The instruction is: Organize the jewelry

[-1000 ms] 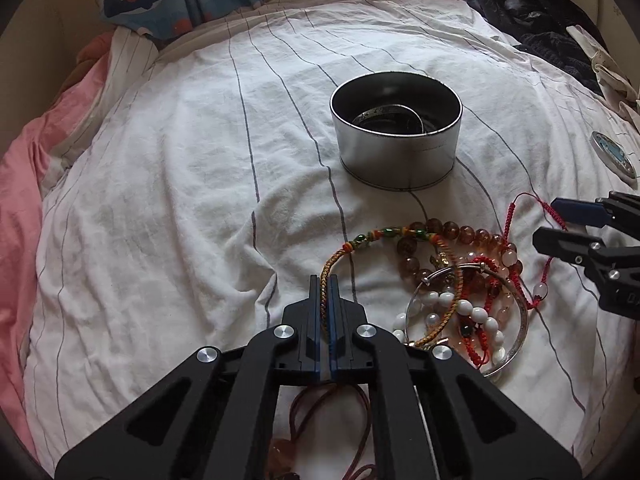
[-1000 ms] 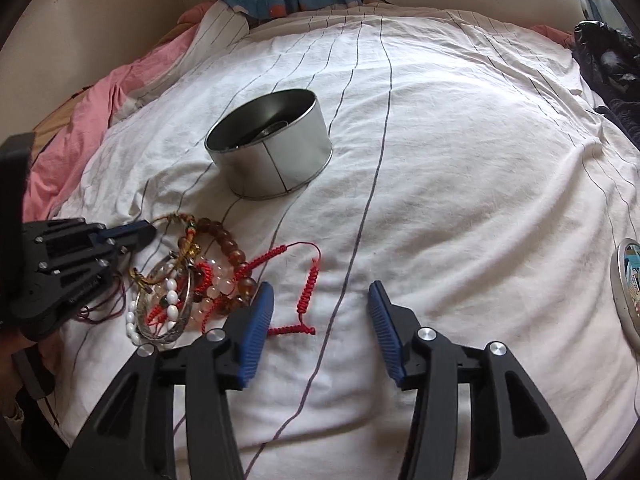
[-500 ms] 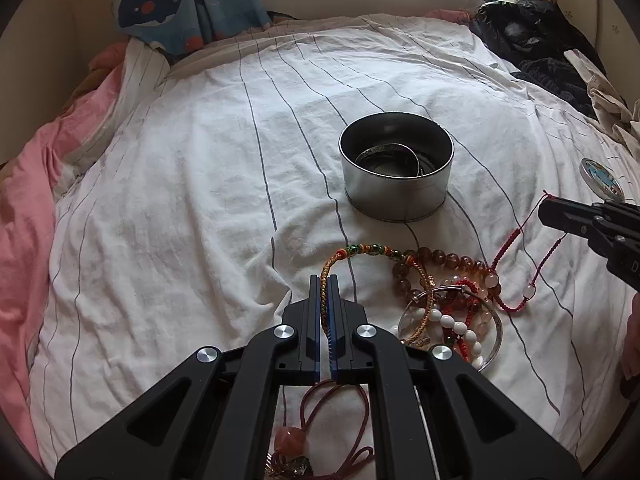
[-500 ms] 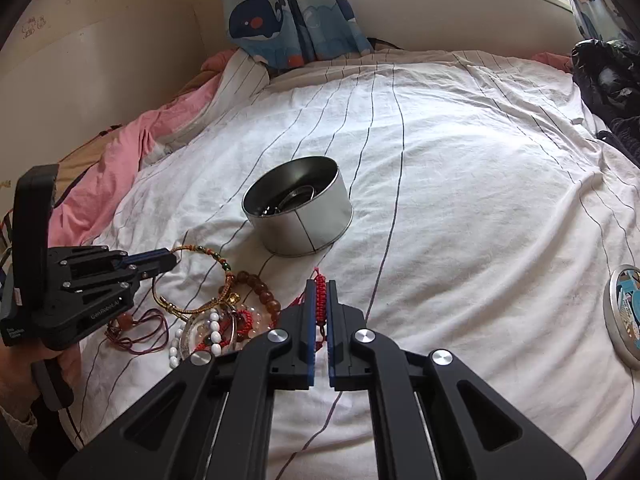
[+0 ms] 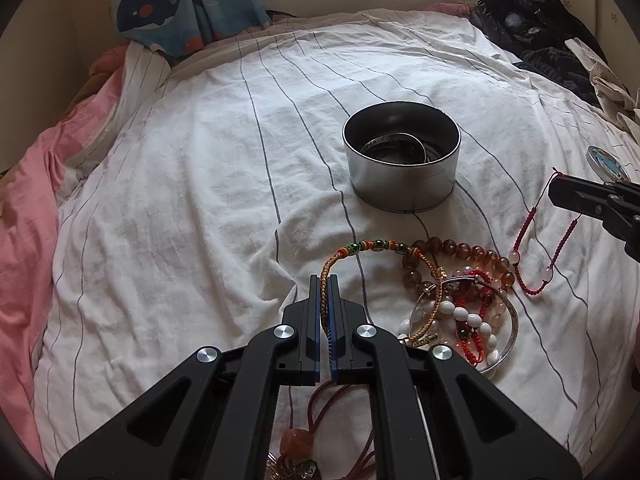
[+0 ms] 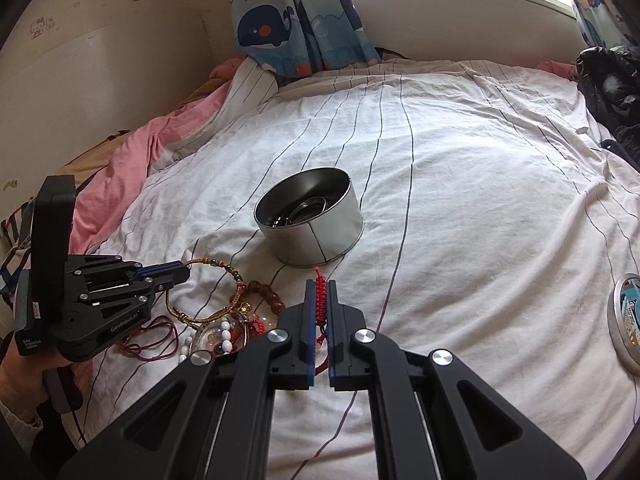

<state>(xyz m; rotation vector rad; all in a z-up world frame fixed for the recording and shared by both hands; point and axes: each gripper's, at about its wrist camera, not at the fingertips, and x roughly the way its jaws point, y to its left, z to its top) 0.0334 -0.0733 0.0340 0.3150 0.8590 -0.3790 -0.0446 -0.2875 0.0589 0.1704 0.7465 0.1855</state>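
Mid-transfer: right gripper [image 6: 319,289] fingers pinch the red cord bracelet [image 5: 538,248]; left gripper [image 5: 324,285] fingers clamp the woven bracelet [image 5: 372,246]; next, carry each over the tin [image 6: 316,236], far of the pile

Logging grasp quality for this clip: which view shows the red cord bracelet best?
Left wrist view: the red cord bracelet hangs as a full loop from the right gripper, bottom near the pile. The right wrist view shows only its braided section pinched between the jaws.
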